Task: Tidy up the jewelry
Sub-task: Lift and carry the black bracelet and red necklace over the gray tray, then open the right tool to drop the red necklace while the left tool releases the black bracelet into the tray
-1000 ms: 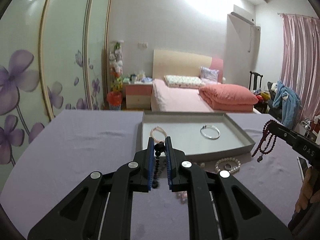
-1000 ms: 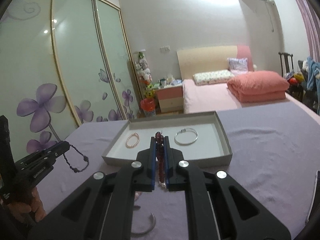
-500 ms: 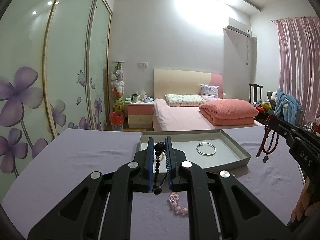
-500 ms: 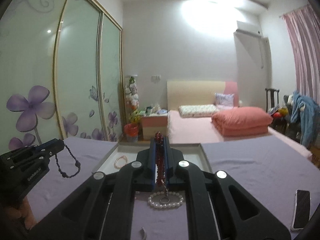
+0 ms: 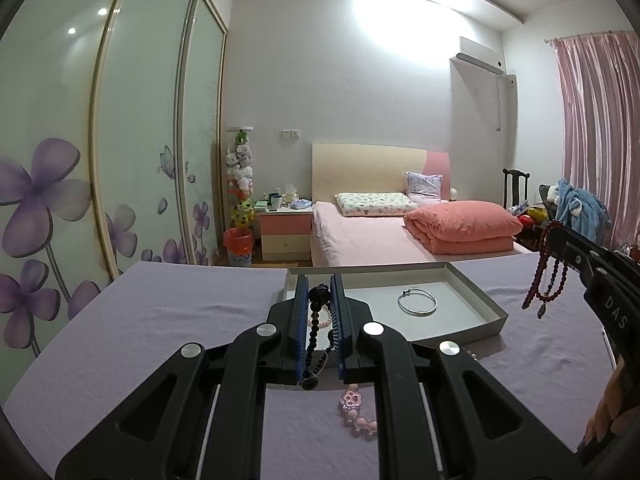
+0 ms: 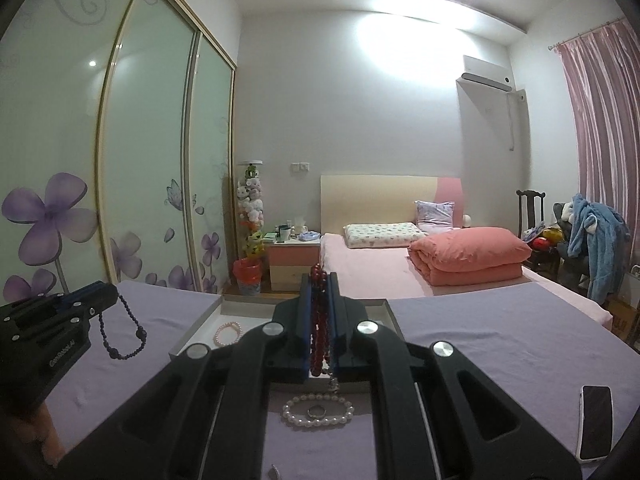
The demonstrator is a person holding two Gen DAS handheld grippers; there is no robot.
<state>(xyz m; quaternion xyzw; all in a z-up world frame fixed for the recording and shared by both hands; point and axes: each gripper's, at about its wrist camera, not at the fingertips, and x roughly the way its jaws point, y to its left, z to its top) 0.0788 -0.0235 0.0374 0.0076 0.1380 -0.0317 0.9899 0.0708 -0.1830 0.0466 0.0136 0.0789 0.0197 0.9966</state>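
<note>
- Nearest the left wrist camera, the left gripper (image 5: 319, 300) is clamped on a dark bead strand (image 5: 314, 330), its pads pinching a large bead at the top so the rest hangs free in a loop, clear of the lilac cloth (image 5: 160, 320).
- The right gripper (image 6: 319, 292) is closed tight on a red bead strand (image 6: 318, 328), which drapes down between its pads; from the left view the same strand dangles in long loops at the right edge.
- Both strands appear to be held high so they can travel without dragging, probably toward the tray.
- On the cloth below the grippers lie pieces not yet sorted: a pink bead bracelet (image 5: 356, 414) under the left gripper, and a white pearl bracelet (image 6: 318, 410) with a small ring (image 6: 316, 411) inside it under the right.
- A phone (image 6: 596, 422) rests at the cloth's right edge, well apart from the jewelry.
- Just beyond stands the shallow grey tray (image 5: 476, 292), holding a silver bangle (image 5: 417, 303) and a pale pink bracelet (image 6: 228, 332); its raised rim is the one obstacle a hanging loop could catch on.
- Much of the tray floor is hidden behind the gripper bodies in both views.
- Farther back are a bed (image 6: 380, 264) with a folded coral quilt (image 6: 472, 256) and a flower-printed wardrobe (image 6: 152, 160).
</note>
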